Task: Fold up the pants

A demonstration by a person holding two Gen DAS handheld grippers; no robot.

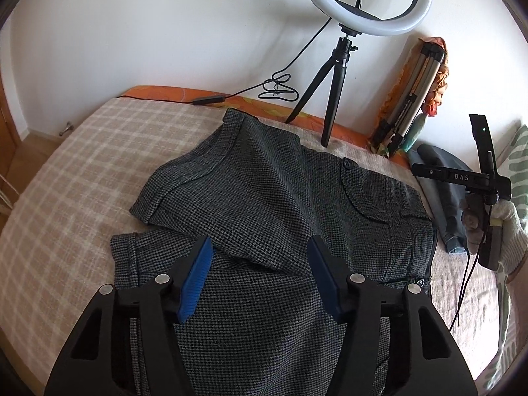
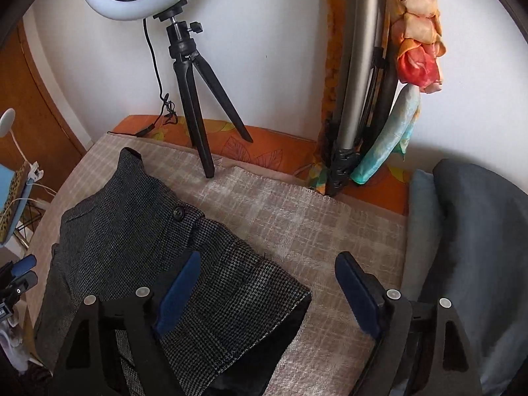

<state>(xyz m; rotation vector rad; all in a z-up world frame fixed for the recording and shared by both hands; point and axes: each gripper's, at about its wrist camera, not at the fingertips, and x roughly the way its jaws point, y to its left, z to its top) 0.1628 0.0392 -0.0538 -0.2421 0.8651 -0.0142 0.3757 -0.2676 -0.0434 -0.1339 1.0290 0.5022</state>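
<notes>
Grey houndstooth pants [image 1: 274, 198] lie on the checked beige bedspread [image 1: 72, 178], one leg folded across the other, waistband with a dark button [image 1: 346, 164] at the right. My left gripper [image 1: 260, 257] is open and empty, hovering above the legs. In the right wrist view the waistband end [image 2: 231, 283] lies under my open, empty right gripper [image 2: 267, 277], its left finger [image 2: 180, 288] over the cloth. The right gripper also shows in the left wrist view [image 1: 485, 184], held in a gloved hand beside the waistband.
A ring light on a black tripod [image 1: 333, 79] stands at the bed's far edge with its cable [image 1: 277, 90]. A folded metal stand draped with scarves [image 2: 356, 99] leans on the wall. Blue-grey clothes [image 2: 475, 247] lie at the right.
</notes>
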